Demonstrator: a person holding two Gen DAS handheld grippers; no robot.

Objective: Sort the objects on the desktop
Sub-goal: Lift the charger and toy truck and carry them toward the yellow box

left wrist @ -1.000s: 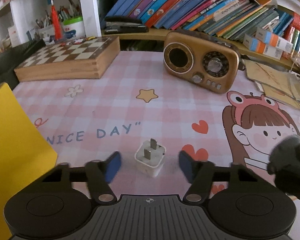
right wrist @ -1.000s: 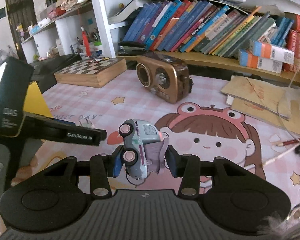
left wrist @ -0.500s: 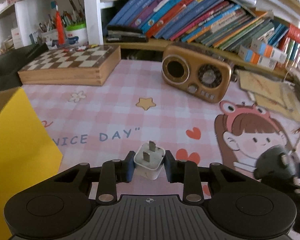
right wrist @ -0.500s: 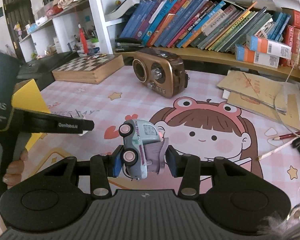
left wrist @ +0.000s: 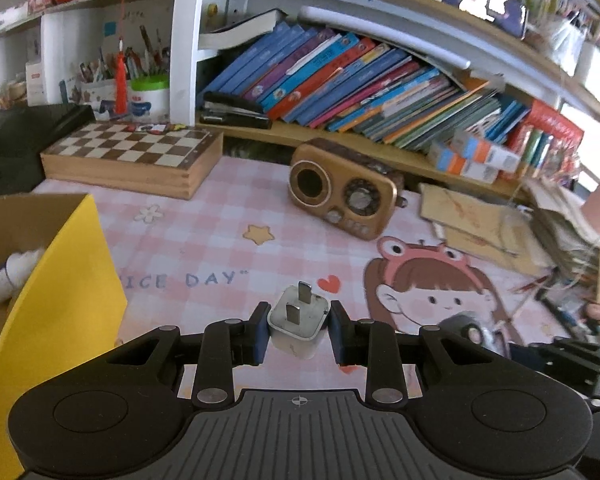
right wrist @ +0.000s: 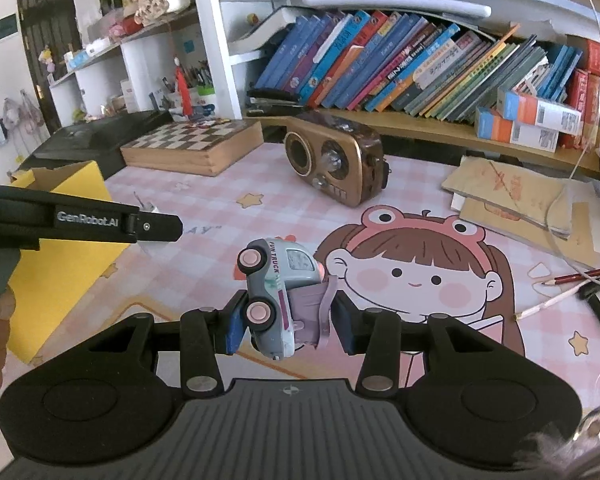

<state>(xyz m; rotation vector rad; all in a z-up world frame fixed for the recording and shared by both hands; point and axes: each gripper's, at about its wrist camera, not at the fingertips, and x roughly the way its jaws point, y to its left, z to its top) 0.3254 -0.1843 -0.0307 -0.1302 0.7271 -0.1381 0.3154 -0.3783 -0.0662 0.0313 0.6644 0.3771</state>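
My left gripper (left wrist: 298, 330) is shut on a white plug adapter (left wrist: 298, 324), prongs up, held above the pink desk mat (left wrist: 220, 248). A yellow cardboard box (left wrist: 56, 304) stands to its left, open, with a white object (left wrist: 12, 276) inside. My right gripper (right wrist: 286, 322) is shut on a grey-blue toy truck (right wrist: 276, 296) with pink wheels, held above the mat. In the right wrist view the left gripper's body (right wrist: 84, 222) shows at the left, next to the yellow box (right wrist: 68, 216).
A brown retro radio (left wrist: 344, 190) and a wooden chessboard box (left wrist: 136, 156) stand at the back of the mat. Shelves of books (left wrist: 360, 92) rise behind. Cardboard sheets (right wrist: 520, 196) and pencils (right wrist: 568, 284) lie to the right.
The left gripper closed on the plug adapter and lifted it off the mat. The right gripper kept hold of the toy truck and shifted slightly.
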